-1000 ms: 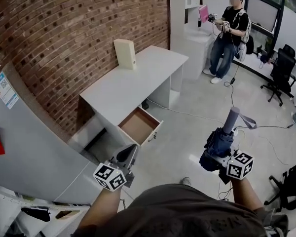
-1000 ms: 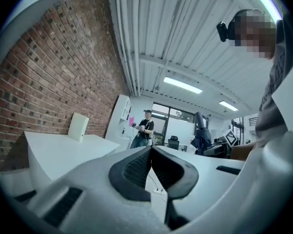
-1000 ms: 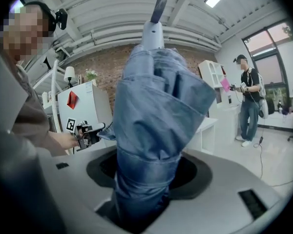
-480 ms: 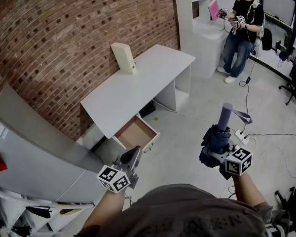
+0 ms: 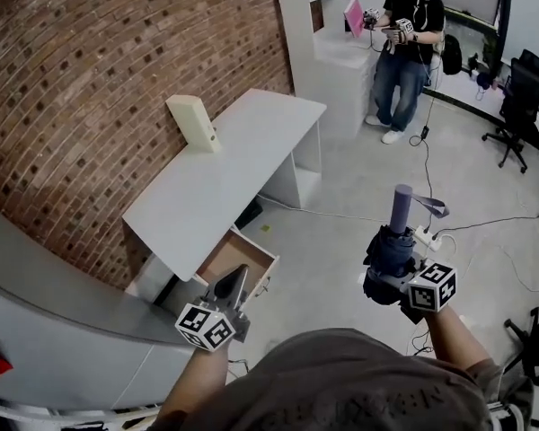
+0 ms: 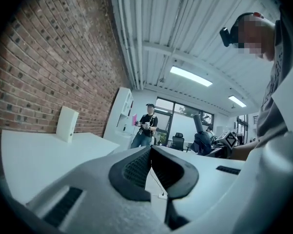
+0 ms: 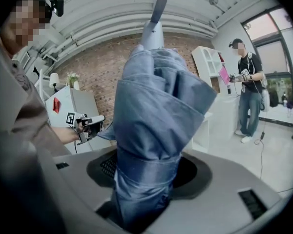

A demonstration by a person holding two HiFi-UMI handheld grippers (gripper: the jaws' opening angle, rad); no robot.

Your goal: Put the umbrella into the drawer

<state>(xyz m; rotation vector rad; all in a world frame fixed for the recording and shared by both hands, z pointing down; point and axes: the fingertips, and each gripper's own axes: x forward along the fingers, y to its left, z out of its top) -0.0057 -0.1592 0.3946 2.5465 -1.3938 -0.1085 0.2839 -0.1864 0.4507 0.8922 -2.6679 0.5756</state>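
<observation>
A folded blue umbrella [image 5: 391, 248] with a grey-purple handle [image 5: 401, 206] stands upright in my right gripper [image 5: 388, 277], over the floor to the right of the desk. In the right gripper view the jaws are shut on the umbrella [image 7: 151, 130] low on its fabric; my right gripper [image 7: 149, 174] is mostly hidden behind it. The drawer [image 5: 225, 251] hangs open under the white desk [image 5: 216, 182], its brown inside bare. My left gripper [image 5: 235, 281] is level just in front of the drawer, shut and holding nothing. Its tips [image 6: 150, 152] meet.
A white box [image 5: 193, 122] stands on the desk against the brick wall. A grey cabinet top [image 5: 54, 277] lies at the left. A power strip [image 5: 428, 237] and cables lie on the floor. Another person [image 5: 400, 34] stands by white shelving, with an office chair [image 5: 521, 97] beyond.
Both grippers have moved across the floor toward the desk. The open drawer now lies right at the left gripper's tips. The umbrella stays upright in the right gripper.
</observation>
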